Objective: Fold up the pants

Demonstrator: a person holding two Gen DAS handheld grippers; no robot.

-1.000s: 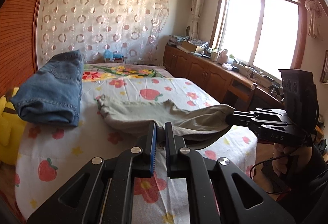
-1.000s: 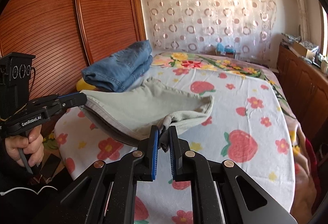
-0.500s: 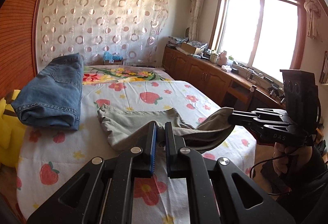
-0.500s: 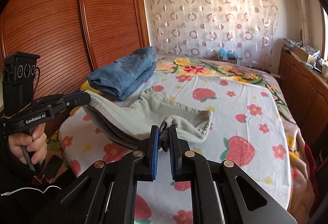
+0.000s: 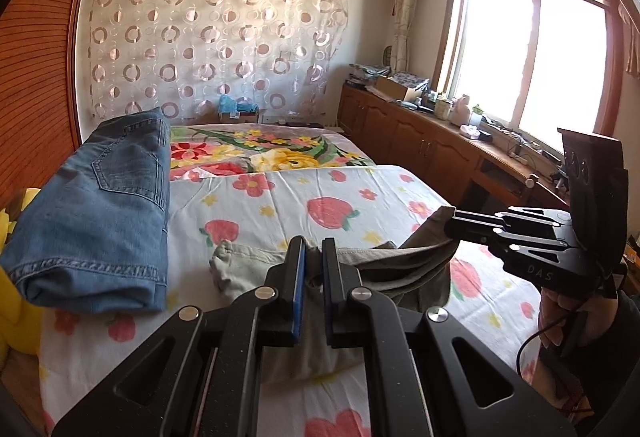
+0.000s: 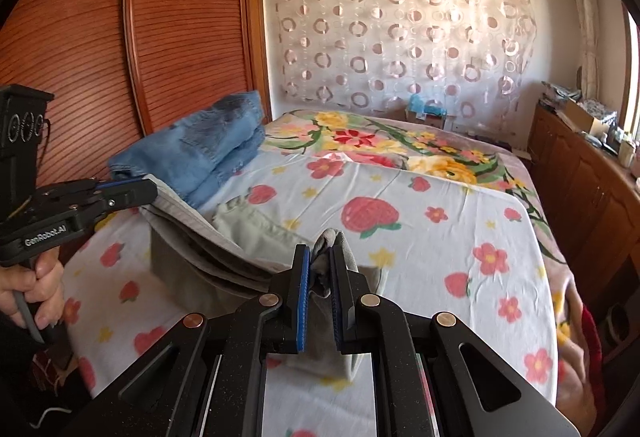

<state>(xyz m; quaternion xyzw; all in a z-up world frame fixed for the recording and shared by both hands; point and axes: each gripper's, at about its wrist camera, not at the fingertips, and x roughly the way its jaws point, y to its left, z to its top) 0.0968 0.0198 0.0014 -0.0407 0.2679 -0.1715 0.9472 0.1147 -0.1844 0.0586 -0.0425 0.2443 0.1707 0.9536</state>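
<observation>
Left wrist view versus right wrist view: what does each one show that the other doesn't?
Only the left wrist view shows the bright window and the right gripper from the side. Only the right wrist view shows the left gripper from the side, with a hand on its handle. Both show the grey pants clamped at two corners, the folded jeans and the bed.

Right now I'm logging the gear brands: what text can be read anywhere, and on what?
"GenRobot.AI": on the left claw, side of its body, right wrist view.
"DAS": on the right claw, side of its body, left wrist view.
Boxes on the cabinet: print too small to read.
</observation>
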